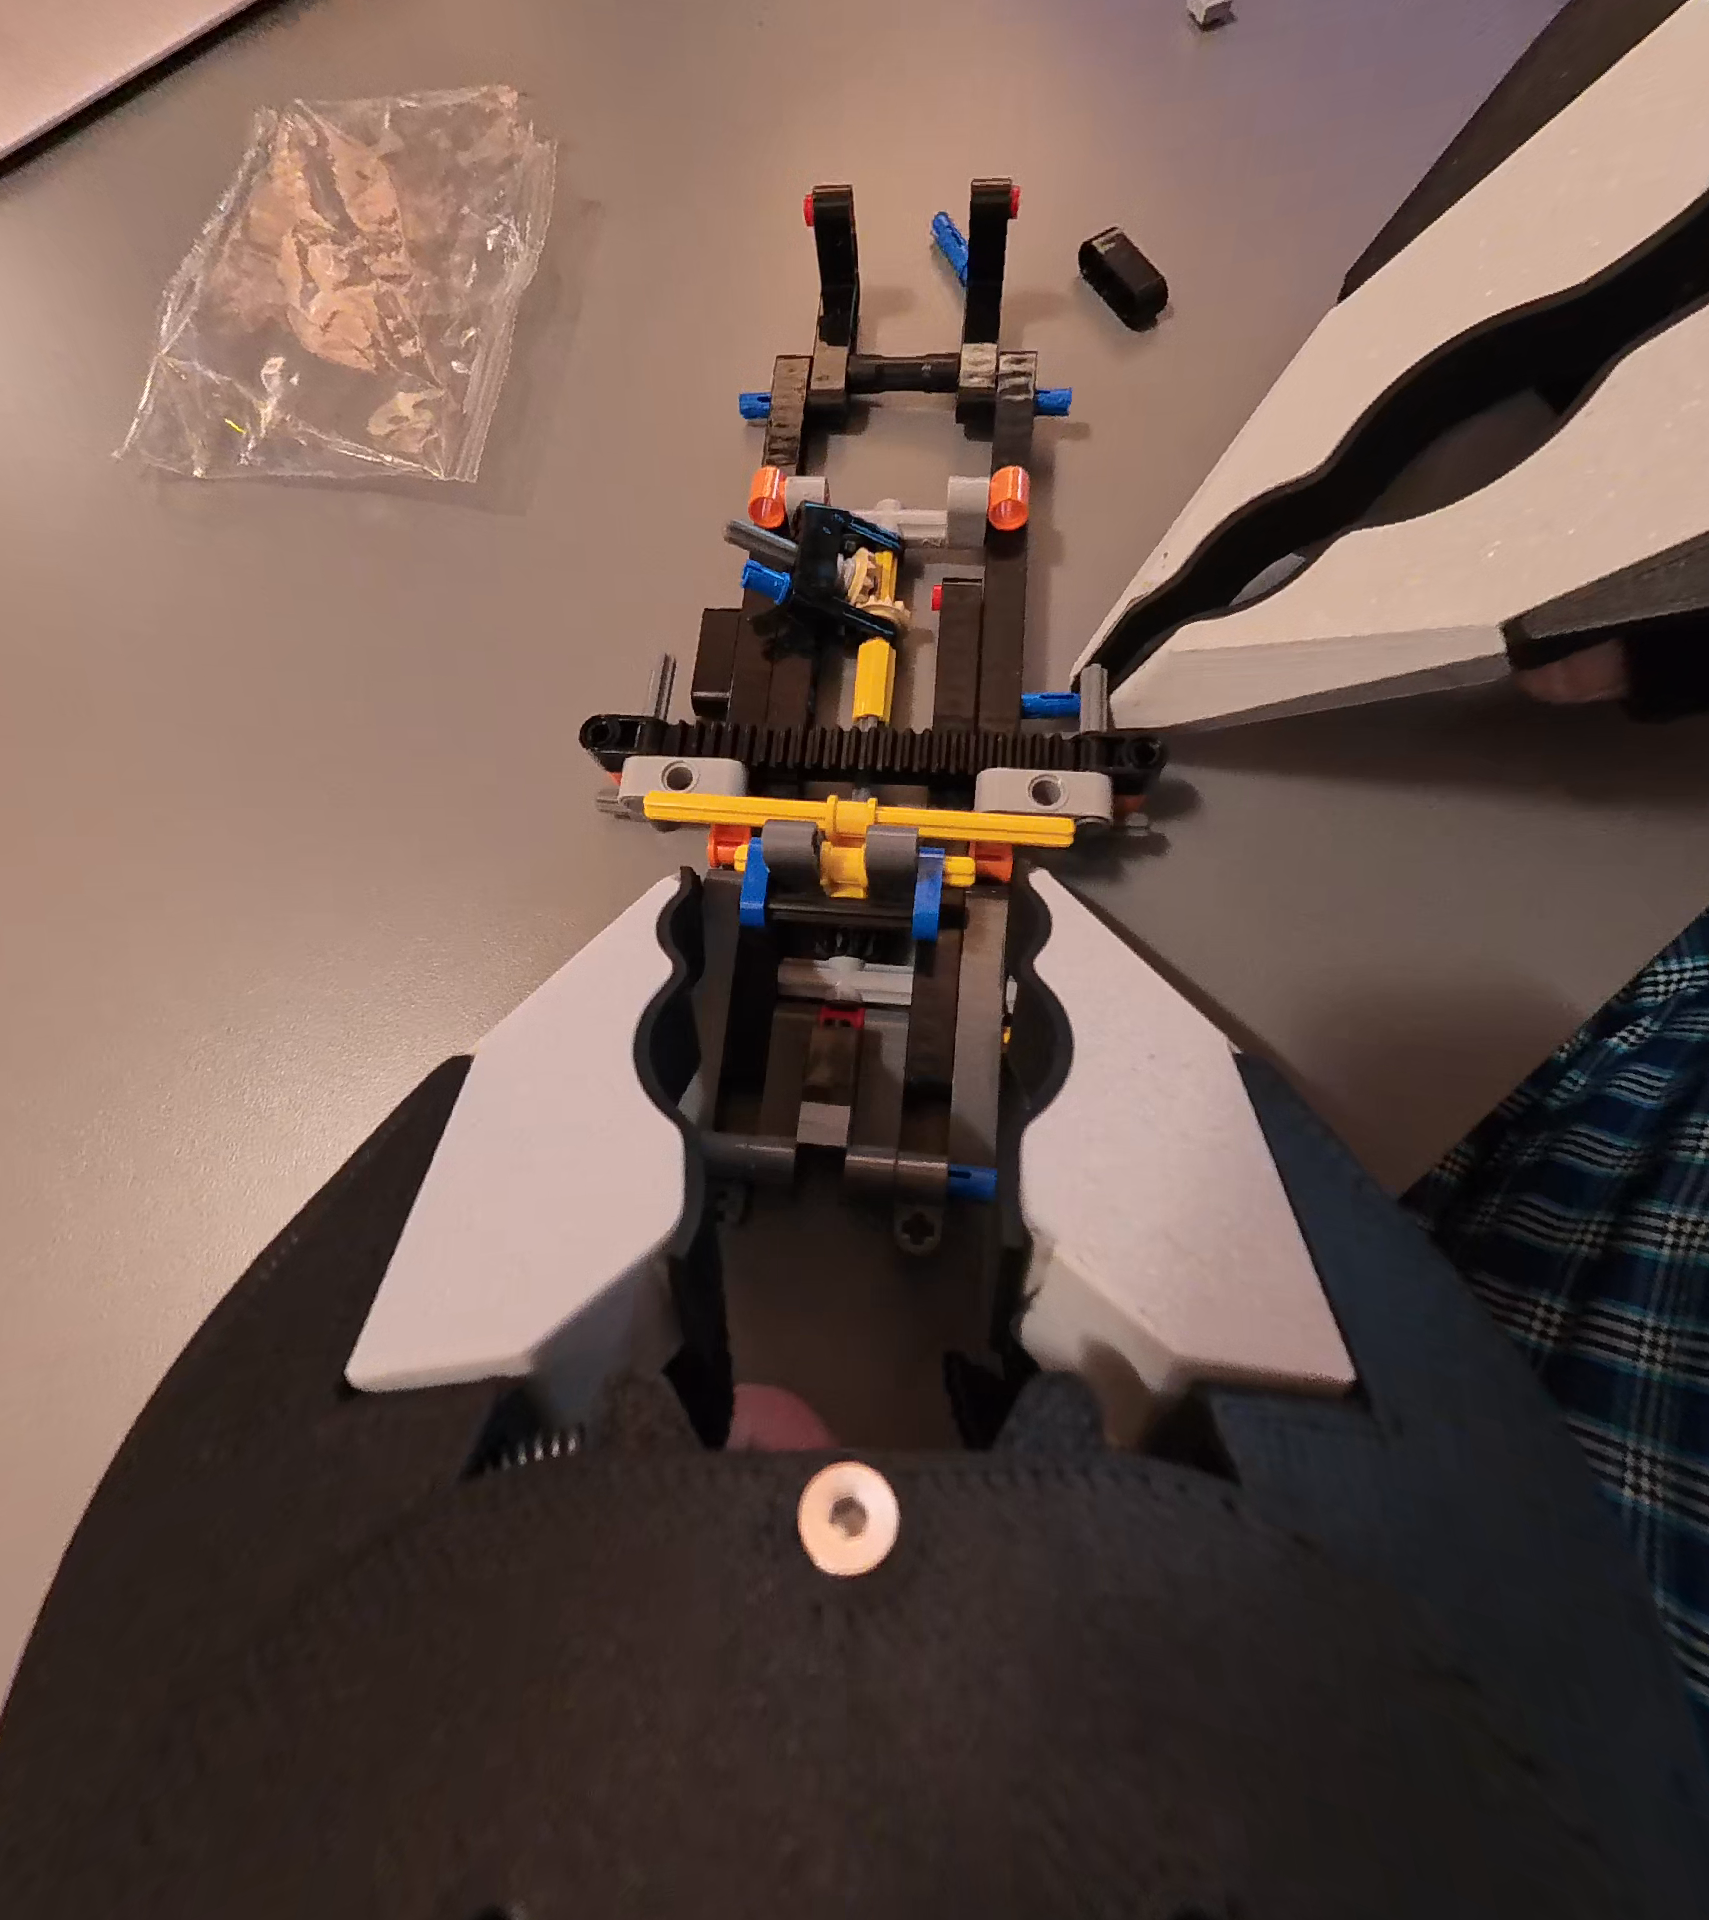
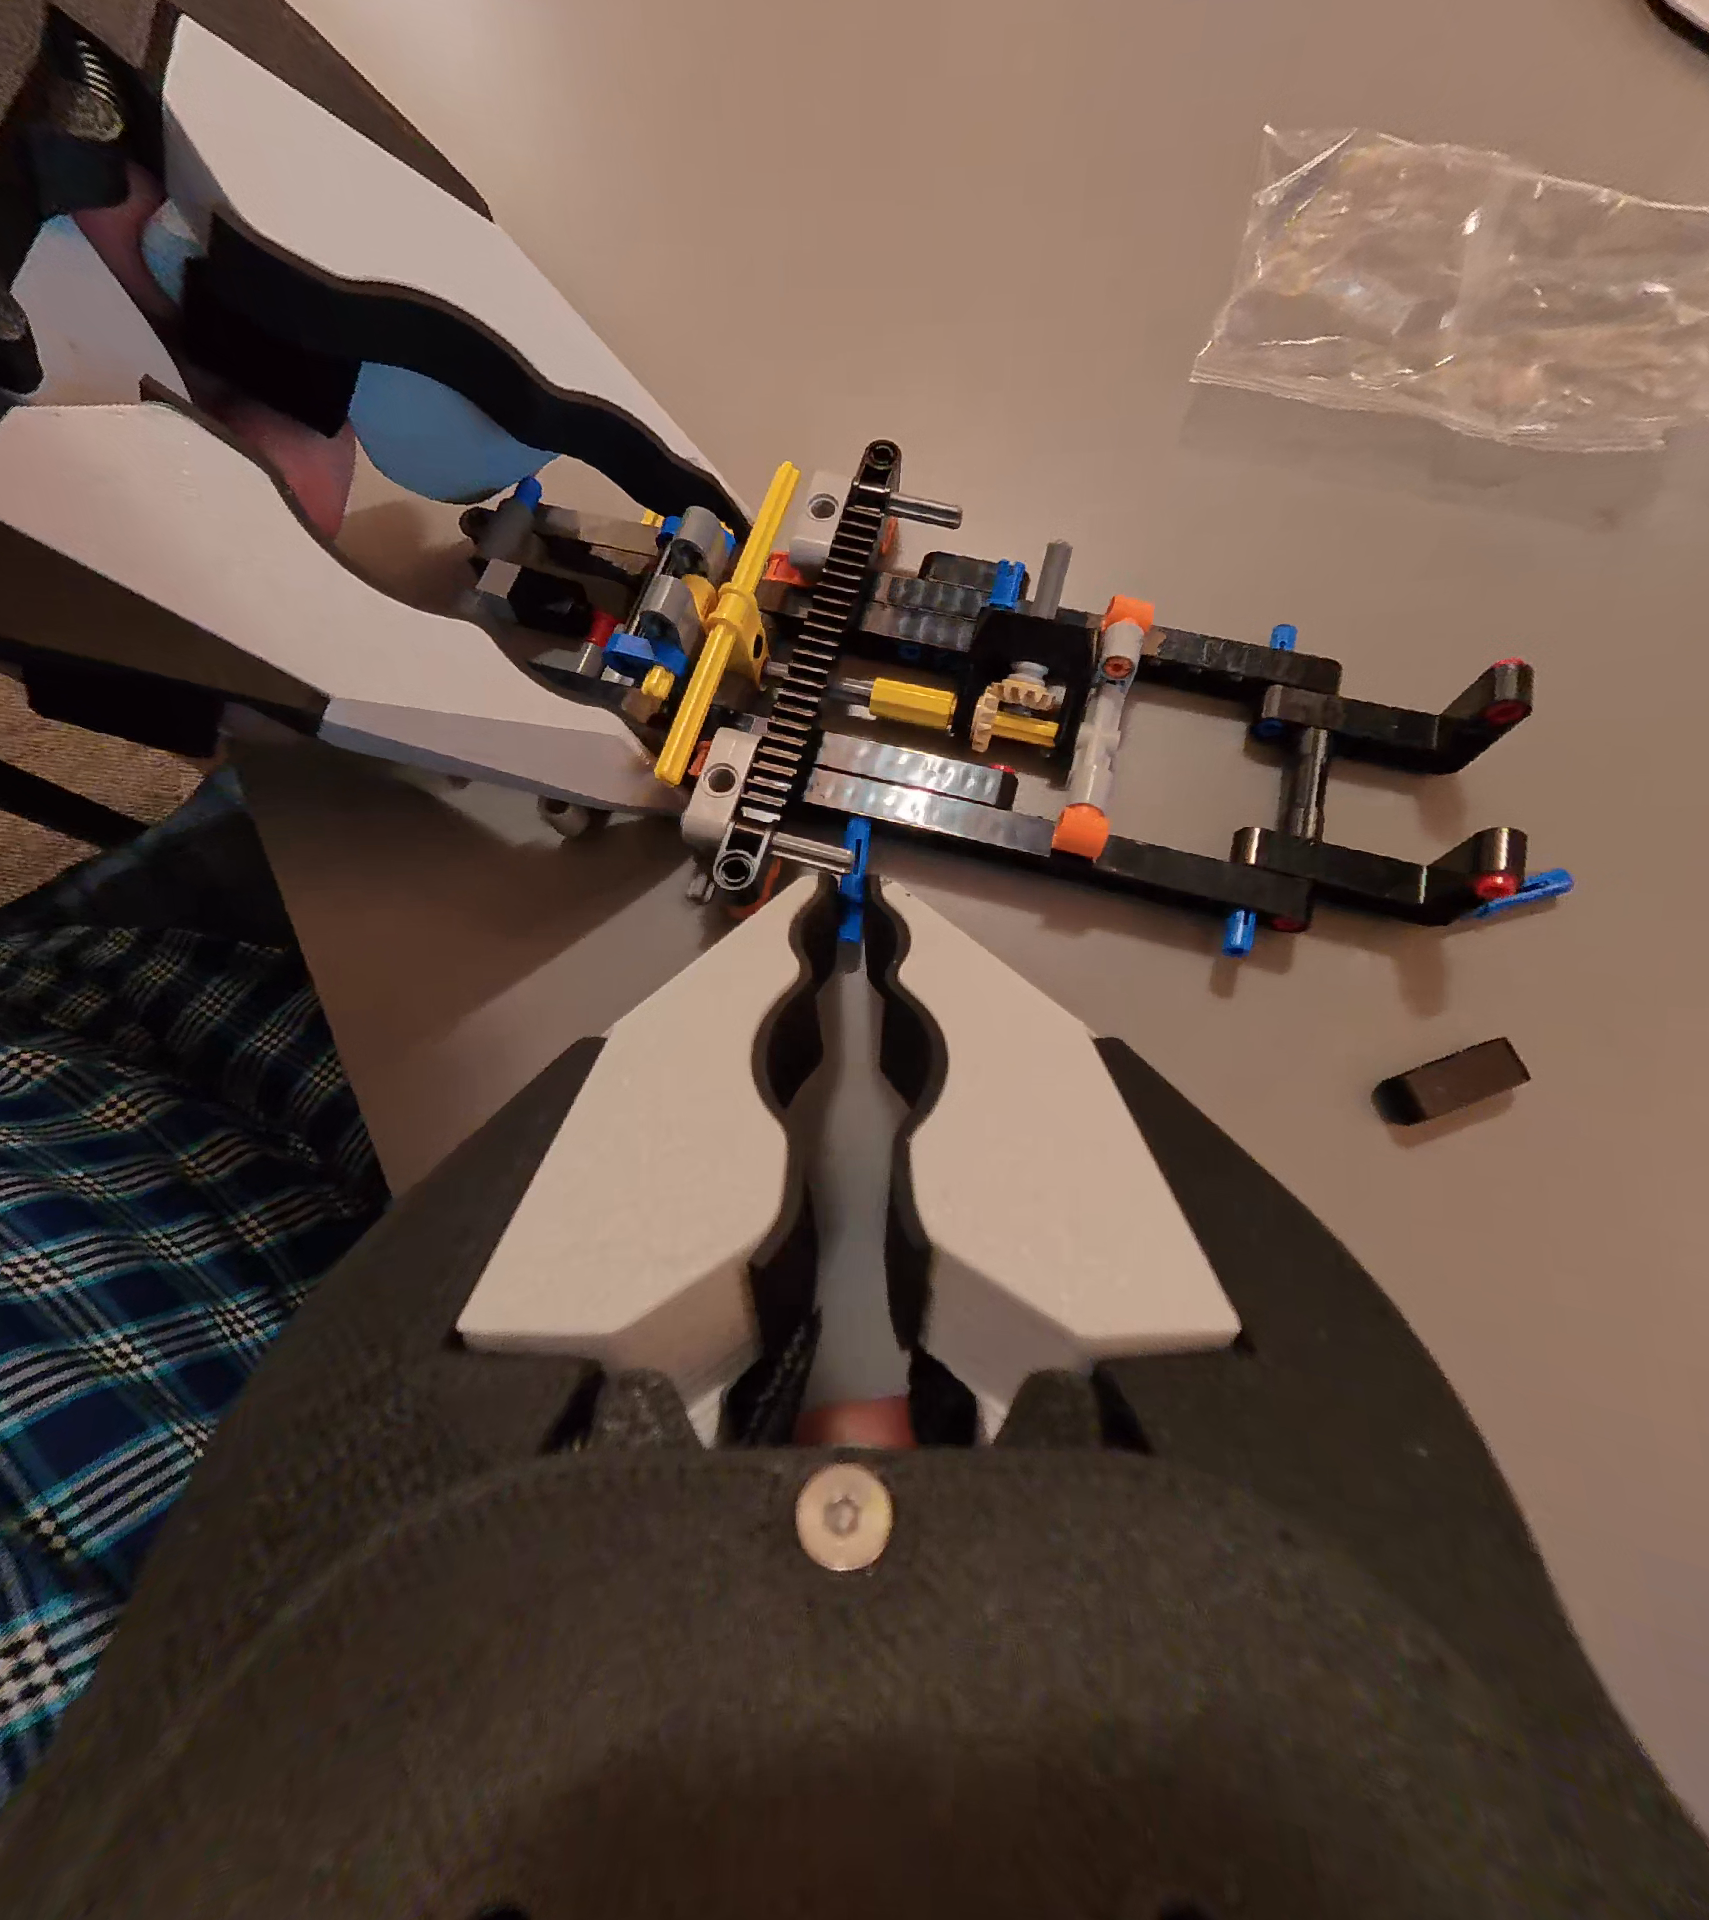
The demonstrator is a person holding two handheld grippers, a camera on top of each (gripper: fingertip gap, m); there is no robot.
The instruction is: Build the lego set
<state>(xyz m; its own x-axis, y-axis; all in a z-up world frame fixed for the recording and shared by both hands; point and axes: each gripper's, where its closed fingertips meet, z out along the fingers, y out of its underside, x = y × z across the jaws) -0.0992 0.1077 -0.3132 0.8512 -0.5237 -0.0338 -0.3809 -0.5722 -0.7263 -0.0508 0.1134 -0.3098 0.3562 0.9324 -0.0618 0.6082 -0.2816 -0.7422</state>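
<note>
Worktop (image 1: 206,831): we see a plain grey-brown surface that carries everything; a pale flat thing with a rounded corner (image 1: 19,83) lies at its far edge.
Sleeve (image 2: 50,1195): blue plaid cloth shows at the near edge of the worktop.
Chassis (image 2: 933,717): our lego build lies flat on the worktop, long and mostly black, with a toothed rack (image 1: 871,743) across it, a yellow axle (image 1: 860,816) beside the rack, orange bushes and blue pins.
Left tool (image 1: 855,914): we hold one end of the chassis between its white fingers, moderately spread and closed against the frame's two sides.
Right tool (image 2: 855,914): nearly closed, its tips pinch a blue pin (image 2: 855,883) that sticks out of the chassis side just beside the rack's end.
Bag (image 1: 351,291): a clear, crumpled zip bag lies well apart from the chassis; we can make out no pieces inside it.
Black piece (image 2: 1452,1081): a small loose block rests on the worktop near the forked end of the chassis.
Grey bit (image 1: 1208,10): tiny, at the far edge, too small for us to tell more.
</note>
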